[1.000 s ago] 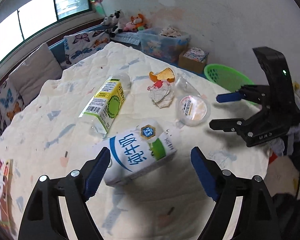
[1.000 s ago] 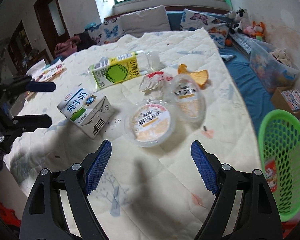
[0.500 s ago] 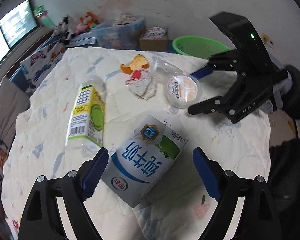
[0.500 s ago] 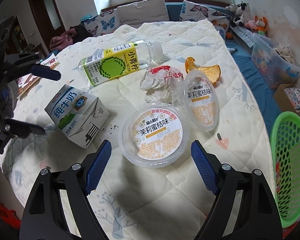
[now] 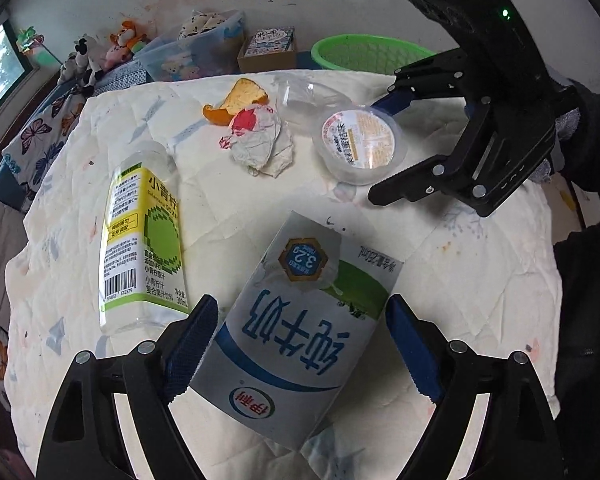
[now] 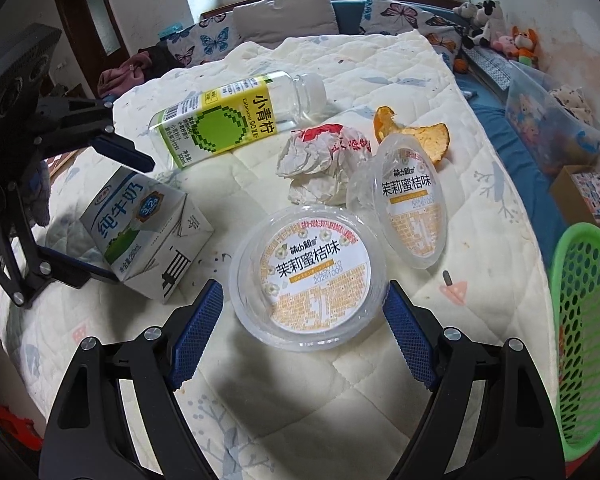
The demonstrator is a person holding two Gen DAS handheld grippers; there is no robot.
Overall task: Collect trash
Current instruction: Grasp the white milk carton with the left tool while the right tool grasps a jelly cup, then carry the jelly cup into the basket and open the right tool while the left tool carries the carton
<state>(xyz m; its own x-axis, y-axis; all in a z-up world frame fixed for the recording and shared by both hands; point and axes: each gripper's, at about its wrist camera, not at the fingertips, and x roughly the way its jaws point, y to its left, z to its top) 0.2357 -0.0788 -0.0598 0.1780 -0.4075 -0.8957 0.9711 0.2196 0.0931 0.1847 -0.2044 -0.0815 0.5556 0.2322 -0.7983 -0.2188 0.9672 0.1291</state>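
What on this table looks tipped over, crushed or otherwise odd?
The milk carton and the juice bottle both lie on their sides. A paper wrapper is crumpled, and one jelly cup leans tilted.

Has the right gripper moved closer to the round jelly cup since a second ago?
Yes. The right gripper has advanced toward the jelly cup, now straddling it.

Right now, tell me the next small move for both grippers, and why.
Probably close both. The left hand-held gripper is open astride the white and blue milk carton; the right hand-held gripper is open around the round clear plastic cup with the orange label. Neither is gripped yet.
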